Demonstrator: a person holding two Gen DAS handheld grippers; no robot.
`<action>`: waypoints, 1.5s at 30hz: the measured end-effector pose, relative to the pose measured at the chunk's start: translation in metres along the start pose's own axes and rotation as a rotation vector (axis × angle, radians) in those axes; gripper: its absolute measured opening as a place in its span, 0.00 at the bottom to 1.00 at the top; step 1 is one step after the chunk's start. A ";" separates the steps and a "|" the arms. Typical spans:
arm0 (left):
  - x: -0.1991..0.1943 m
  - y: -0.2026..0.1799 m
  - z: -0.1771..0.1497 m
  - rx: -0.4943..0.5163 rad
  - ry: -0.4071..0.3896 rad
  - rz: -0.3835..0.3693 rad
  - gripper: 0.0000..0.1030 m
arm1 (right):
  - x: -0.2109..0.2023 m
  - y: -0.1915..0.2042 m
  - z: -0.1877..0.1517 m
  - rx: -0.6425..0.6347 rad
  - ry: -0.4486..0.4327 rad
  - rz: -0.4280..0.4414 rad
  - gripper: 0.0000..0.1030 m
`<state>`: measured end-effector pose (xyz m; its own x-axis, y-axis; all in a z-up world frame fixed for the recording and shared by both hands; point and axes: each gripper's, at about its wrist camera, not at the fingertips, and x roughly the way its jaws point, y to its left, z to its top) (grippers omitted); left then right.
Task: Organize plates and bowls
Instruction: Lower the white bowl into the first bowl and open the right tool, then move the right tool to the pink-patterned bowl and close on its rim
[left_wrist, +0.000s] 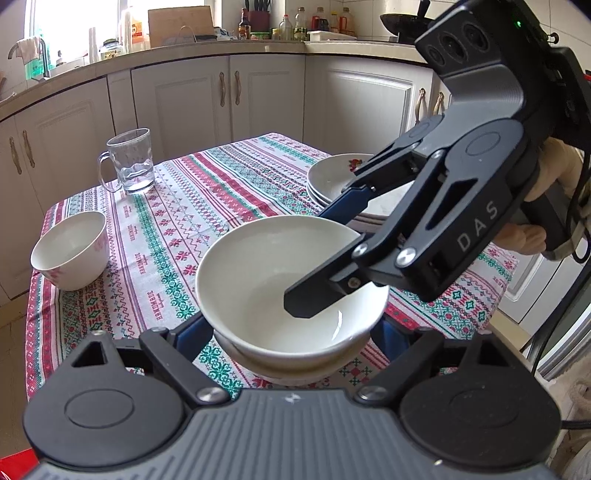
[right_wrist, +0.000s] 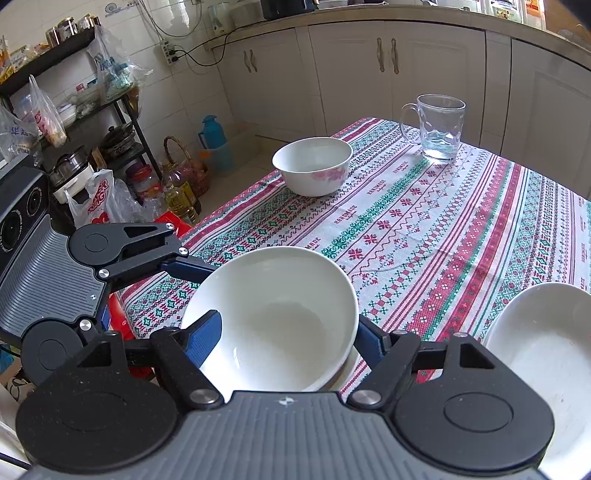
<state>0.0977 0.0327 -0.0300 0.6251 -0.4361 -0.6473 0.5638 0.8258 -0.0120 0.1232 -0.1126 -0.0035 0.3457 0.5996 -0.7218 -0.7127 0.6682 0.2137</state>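
Step in hand, as judged: nesting the bowls into one stack. The plain white bowl (left_wrist: 273, 280) sits inside a second bowl (left_wrist: 295, 369), of which only the rim shows beneath it, at the near edge of the tabletop (left_wrist: 229, 192). The right gripper (left_wrist: 314, 254) reaches in from the right. Its jaws straddle the upper bowl's wall, one finger inside the bowl and the other outside the far rim. You cannot tell from either view whether the pads press on the wall. The left gripper (left_wrist: 291, 339) points down at the stack with its jaws spread to either side of the lower part. Contact with the bowls cannot be confirmed there either. Before you let go, verify that the upper bowl is seated level in the lower one; in the right wrist view it appears slightly tilted. Then lift the inner finger straight out so that it does not drag the rim. The flowered bowl (left_wrist: 70, 251) stands apart at the far left corner, near the glass mug (left_wrist: 131, 162), and is probably the next item to collect. The stack of plates (left_wrist: 328, 181) lies just behind the right gripper; keep clear of it when withdrawing.
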 end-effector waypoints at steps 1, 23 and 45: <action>0.000 0.001 0.000 -0.002 0.001 -0.002 0.89 | 0.000 0.000 0.000 0.002 -0.001 0.001 0.79; -0.013 -0.004 -0.001 0.045 -0.019 0.012 0.93 | -0.006 -0.003 -0.002 0.001 -0.036 -0.023 0.97; -0.042 0.076 -0.023 -0.114 -0.110 0.219 0.95 | 0.007 0.019 0.052 -0.115 -0.040 -0.097 1.00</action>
<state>0.1019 0.1222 -0.0207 0.7836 -0.2739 -0.5576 0.3482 0.9370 0.0291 0.1443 -0.0730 0.0301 0.4387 0.5531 -0.7083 -0.7390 0.6704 0.0658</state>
